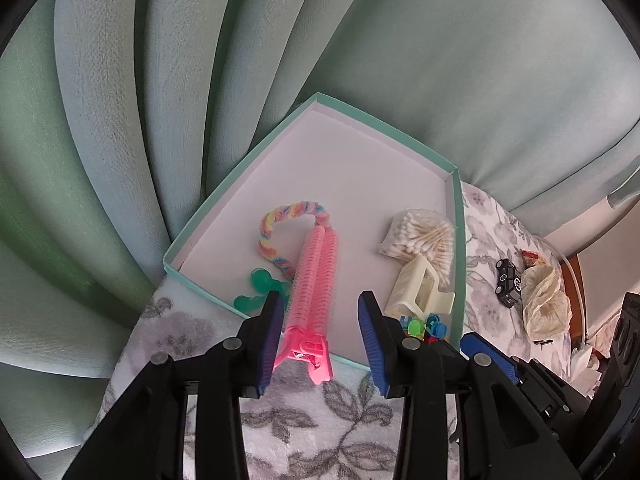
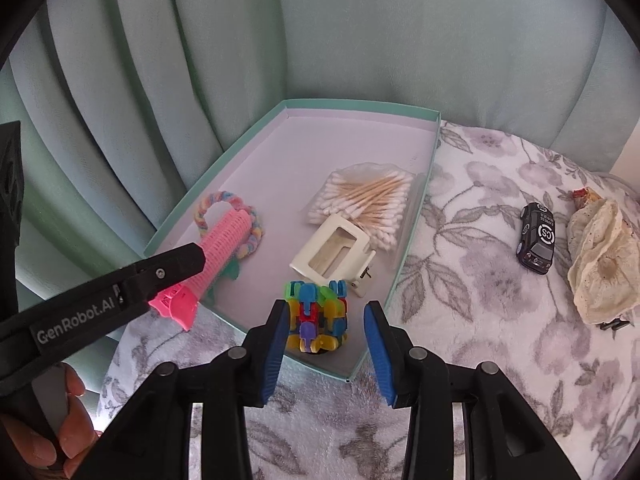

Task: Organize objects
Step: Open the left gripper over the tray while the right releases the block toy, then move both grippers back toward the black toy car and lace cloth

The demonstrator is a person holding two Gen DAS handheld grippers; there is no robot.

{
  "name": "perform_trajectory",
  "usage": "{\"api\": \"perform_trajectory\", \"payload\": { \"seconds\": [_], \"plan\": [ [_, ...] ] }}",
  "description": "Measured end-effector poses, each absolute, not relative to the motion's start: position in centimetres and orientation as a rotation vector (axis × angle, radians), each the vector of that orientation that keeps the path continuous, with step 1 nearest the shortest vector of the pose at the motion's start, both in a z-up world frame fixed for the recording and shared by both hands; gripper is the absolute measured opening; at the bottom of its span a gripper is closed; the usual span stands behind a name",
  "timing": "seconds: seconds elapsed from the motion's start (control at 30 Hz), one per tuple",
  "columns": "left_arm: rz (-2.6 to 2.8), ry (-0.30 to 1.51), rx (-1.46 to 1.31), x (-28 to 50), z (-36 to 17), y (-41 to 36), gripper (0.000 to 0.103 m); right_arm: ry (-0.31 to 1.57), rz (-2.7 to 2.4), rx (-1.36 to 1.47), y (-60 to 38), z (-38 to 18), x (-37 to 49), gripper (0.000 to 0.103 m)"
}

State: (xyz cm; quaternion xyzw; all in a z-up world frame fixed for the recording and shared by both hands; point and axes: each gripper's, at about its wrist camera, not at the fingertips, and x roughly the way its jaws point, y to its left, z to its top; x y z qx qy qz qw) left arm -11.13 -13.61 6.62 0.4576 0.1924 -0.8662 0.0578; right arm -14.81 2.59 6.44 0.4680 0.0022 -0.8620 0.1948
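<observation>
Pink ribbed hair clip (image 1: 310, 280) btwn open left tool (image 1: 320, 338) pads; right tool (image 2: 326, 344) open.

The green clips (image 1: 256, 292) sit half behind the pink hair roller (image 1: 314, 276). In the left wrist view the building-block toy (image 1: 424, 326) is mostly hidden by the left gripper (image 1: 320, 344). Lettering on the toy car (image 2: 538, 238) is too small to read. The small black item (image 2: 616, 324) beside the crumpled paper (image 2: 600, 256) is unidentifiable.

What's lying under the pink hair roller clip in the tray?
Under the pink clip: a rainbow braided loop and green plastic pieces, all inside the tray. The clip covers parts of both, so their full shapes are hidden.
</observation>
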Motion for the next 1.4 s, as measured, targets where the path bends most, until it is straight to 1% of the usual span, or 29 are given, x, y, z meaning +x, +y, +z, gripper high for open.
{"api": "perform_trajectory", "payload": {
  "seconds": [0.13,0.37,0.43,0.5,0.57,0.63,0.73,0.77,0.8,0.83,1.07,1.13,1.17,1.2,1.23,1.27,1.3,1.37,1.4],
  "plan": [
    [-2.626,0.569,1.369,-10.7,7.2,-13.4,0.039,-0.011,-2.429,1.305,3.2,6.9,-14.4,0.042],
    [-2.585,0.489,1.342,-10.1,7.3,-13.3,0.040,-0.035,-2.459,1.295,4.6,7.5,-13.8,0.042],
    [-2.567,0.479,1.336,-9.8,7.2,-13.3,0.045,-0.046,-2.466,1.296,5.1,7.6,-13.7,0.042],
    [-2.531,0.449,1.329,-9.6,7.1,-13.3,0.046,-0.060,-2.461,1.307,5.5,7.6,-13.6,0.052],
    [-2.501,0.436,1.335,-9.4,6.8,-13.4,0.046,-0.064,-2.467,1.304,5.8,7.6,-13.5,0.056],
    [-2.481,0.434,1.339,-9.2,6.7,-13.4,0.046,-0.070,-2.475,1.299,6.2,7.8,-13.3,0.058],
    [-2.457,0.407,1.335,-9.0,6.7,-13.3,0.047,-0.086,-2.484,1.302,6.7,7.9,-13.1,0.064],
    [-2.451,0.400,1.334,-8.9,6.7,-13.3,0.049,-0.090,-2.487,1.304,6.9,7.9,-13.0,0.068],
    [-2.446,0.396,1.333,-8.8,6.8,-13.3,0.056,-0.093,-2.488,1.308,7.1,7.9,-13.0,0.071],
    [-2.445,0.395,1.329,-8.7,6.8,-13.3,0.059,-0.096,-2.490,1.310,7.3,8.0,-13.0,0.072],
    [-2.441,0.378,1.312,-8.3,7.3,-13.0,0.060,-0.112,-2.514,1.311,8.5,8.1,-12.6,0.078],
    [-2.439,0.376,1.308,-8.1,7.4,-12.9,0.060,-0.113,-2.523,1.310,8.8,8.1,-12.4,0.083],
    [-2.439,0.376,1.305,-8.1,7.4,-12.8,0.060,-0.113,-2.529,1.308,9.0,8.2,-12.4,0.090],
    [-2.437,0.373,1.301,-8.0,7.5,-12.8,0.064,-0.111,-2.539,1.307,9.2,8.2,-12.3,0.099],
    [-2.435,0.371,1.297,-8.0,7.6,-12.8,0.077,-0.108,-2.551,1.304,9.4,8.3,-12.3,0.102],
    [-2.435,0.371,1.290,-7.9,7.6,-12.8,0.083,-0.108,-2.559,1.300,9.6,8.4,-12.2,0.103],
    [-2.437,0.371,1.278,-7.8,7.7,-12.7,0.088,-0.115,-2.562,1.299,9.8,8.4,-12.2,0.103],
    [-2.433,0.352,1.257,-7.6,7.9,-12.6,0.088,-0.134,-2.567,1.301,10.3,8.5,-12.2,0.103],
    [-2.430,0.338,1.251,-7.6,8.0,-12.6,0.092,-0.141,-2.571,1.302,10.6,8.5,-12.2,0.103]
  ]
}}
